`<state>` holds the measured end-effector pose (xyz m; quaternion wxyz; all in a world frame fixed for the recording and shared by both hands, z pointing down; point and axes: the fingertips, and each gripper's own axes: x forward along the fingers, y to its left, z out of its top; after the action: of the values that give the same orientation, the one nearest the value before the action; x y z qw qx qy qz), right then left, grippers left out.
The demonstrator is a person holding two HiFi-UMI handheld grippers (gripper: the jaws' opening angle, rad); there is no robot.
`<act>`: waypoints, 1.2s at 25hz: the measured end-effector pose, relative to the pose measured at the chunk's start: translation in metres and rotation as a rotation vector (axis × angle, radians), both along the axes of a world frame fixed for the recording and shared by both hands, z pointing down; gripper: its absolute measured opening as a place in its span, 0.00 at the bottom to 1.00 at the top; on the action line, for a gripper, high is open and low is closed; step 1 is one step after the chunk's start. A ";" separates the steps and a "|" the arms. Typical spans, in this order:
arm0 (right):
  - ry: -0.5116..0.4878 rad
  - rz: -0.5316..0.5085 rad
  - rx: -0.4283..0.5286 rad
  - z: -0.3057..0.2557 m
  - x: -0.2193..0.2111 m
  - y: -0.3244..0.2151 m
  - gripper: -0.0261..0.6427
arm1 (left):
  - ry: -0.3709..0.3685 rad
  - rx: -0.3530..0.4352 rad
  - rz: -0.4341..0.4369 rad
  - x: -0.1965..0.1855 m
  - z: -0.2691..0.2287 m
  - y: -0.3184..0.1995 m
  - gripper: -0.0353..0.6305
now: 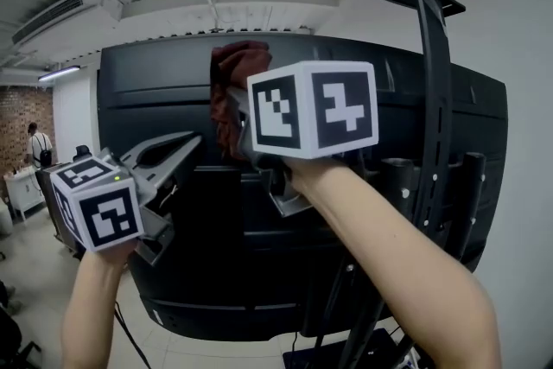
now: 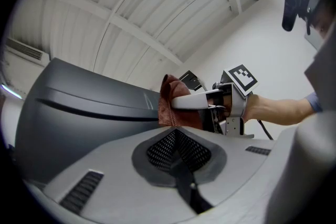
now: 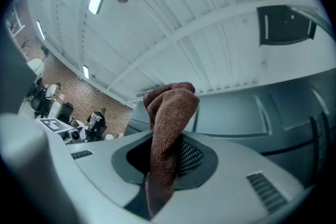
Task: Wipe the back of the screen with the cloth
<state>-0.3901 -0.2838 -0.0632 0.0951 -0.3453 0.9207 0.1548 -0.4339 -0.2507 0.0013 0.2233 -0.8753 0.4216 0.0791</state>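
Cloth (image 3: 168, 128) fast in right tongs (image 3: 167, 162) at screen (image 1: 173, 91) back (contact behind cube (image 1: 315, 108) unseen); left tongs (image 2: 178, 152) closed.

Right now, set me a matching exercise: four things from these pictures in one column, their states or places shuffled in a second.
1. cloth
2. left claw
3. right claw
4. stand

A. shut, nothing in it
B. black upright bar at the right side of the screen
C. reddish brown, bunched
D. shut on the cloth

Pairs: 1-C, 2-A, 3-D, 4-B
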 end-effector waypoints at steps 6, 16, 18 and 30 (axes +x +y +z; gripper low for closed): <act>0.032 -0.224 0.061 0.017 -0.097 0.060 0.14 | 0.051 0.028 -0.125 -0.066 0.011 0.028 0.07; 0.014 -0.389 -0.101 0.134 -0.227 0.052 0.14 | 0.124 -0.053 -0.461 -0.195 0.108 0.035 0.07; 0.016 -0.365 -0.097 0.148 -0.240 0.045 0.14 | 0.119 -0.071 -0.499 -0.206 0.124 0.031 0.07; -0.010 -0.194 -0.067 0.184 -0.218 0.008 0.14 | 0.089 -0.122 -0.482 -0.191 0.158 0.008 0.07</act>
<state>-0.6079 -0.2755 0.1210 0.1029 -0.2583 0.9540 0.1123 -0.6248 -0.2426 0.1589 0.1639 -0.7569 0.6317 0.0362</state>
